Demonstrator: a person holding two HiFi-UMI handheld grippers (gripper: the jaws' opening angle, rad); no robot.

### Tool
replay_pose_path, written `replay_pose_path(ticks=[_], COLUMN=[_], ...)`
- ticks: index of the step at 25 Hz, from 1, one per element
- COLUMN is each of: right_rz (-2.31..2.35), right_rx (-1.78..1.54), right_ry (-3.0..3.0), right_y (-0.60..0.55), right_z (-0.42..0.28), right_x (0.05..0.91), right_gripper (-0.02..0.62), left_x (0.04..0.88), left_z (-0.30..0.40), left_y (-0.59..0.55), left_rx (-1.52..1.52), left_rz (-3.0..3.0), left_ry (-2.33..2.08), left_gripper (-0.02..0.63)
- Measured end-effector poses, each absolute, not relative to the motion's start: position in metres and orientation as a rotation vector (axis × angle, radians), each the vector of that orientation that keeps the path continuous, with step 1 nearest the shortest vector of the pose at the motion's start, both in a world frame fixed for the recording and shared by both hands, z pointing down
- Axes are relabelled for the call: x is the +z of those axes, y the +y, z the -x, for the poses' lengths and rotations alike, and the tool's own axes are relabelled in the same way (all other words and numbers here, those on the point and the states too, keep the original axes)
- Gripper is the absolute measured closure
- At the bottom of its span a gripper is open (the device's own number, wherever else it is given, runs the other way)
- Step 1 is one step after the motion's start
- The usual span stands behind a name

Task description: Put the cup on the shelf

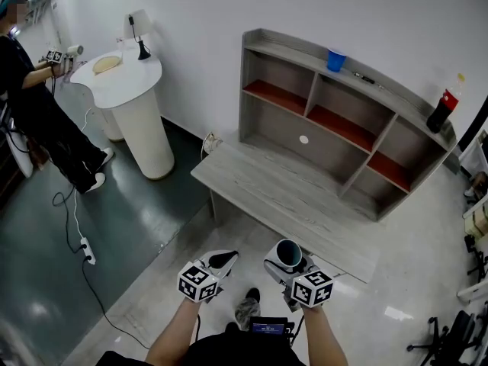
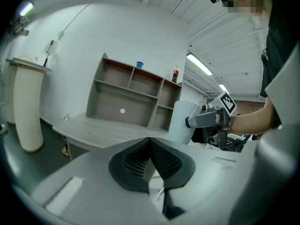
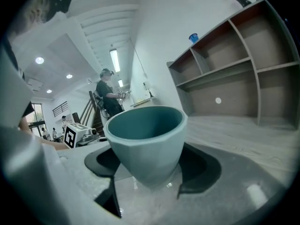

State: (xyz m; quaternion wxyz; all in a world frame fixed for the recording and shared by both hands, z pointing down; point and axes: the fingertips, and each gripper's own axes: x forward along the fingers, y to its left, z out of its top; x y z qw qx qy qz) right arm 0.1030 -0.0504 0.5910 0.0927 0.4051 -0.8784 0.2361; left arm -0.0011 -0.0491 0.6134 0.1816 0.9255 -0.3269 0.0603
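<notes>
Reaches forward from the bottom of the head view with the left forearm and the right forearm, bare, side by side and near each other. Carries the left gripper pointing ahead and a little down, jaws pressed together with nothing between them. Carries the right gripper just beside it, likewise tilted a little down, jaws apart and clamped on the sides of an upright cup. Bears a marker cube on top of each gripper, close to the wrist.
</notes>
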Motion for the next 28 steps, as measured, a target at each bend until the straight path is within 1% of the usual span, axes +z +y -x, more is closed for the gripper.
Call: replay_pose_path(ticks=[9, 16, 28], right_rz=[-1.202, -1.204, -1.190], right_rx=[0.701, 0.719, 0.774], right_ry=[-2.649, -2.649, -2.631], right_y=[-0.141, -0.197, -0.241], right_z=[-0.108, -0.126, -0.139], right_x=[0.580, 0.579, 0.595], right_gripper=[0.225, 0.225, 0.225], left_x=[0.600, 0.595, 0.608], left_z=[-0.009, -0.027, -0.038], left_y=[-0.131, -0.186, -0.224], left_rx=[0.225, 0.242, 0.274], left_rz=[-2.652, -2.655, -2.623], left_ry=[-0.929, -0.934, -0.953], left_gripper=[0.604, 0.604, 0.604])
